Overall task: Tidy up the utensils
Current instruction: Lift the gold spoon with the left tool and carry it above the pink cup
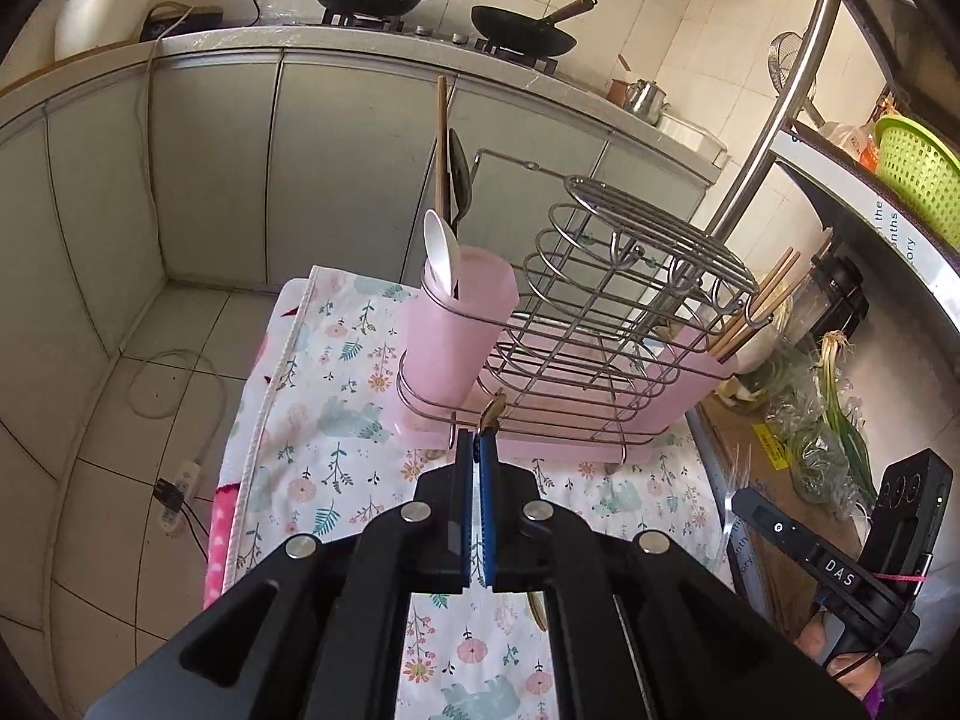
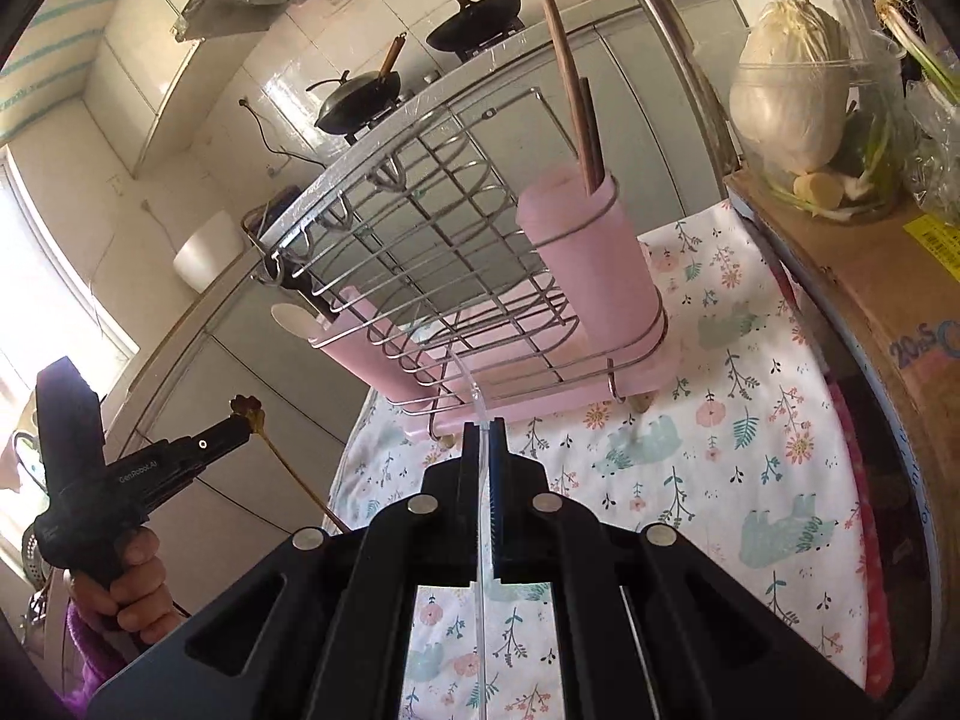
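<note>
Left wrist view: looking forward and slightly down along closed fingers at the rack [image 1: 588, 324], close to its front, cabinets behind. Right wrist view: also close to the rack [image 2: 456, 276], but tilted, looking from the other end of its front edge, upward to the stove. Shared by both: rack, floral cloth [image 1: 336, 396] [image 2: 738, 396] under it, two pans behind.

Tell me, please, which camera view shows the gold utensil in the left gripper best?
The right wrist view: the gold utensil shows its flower-shaped end and long stem, sticking out of the left gripper. The left wrist view shows only its tip above the shut fingers.
</note>
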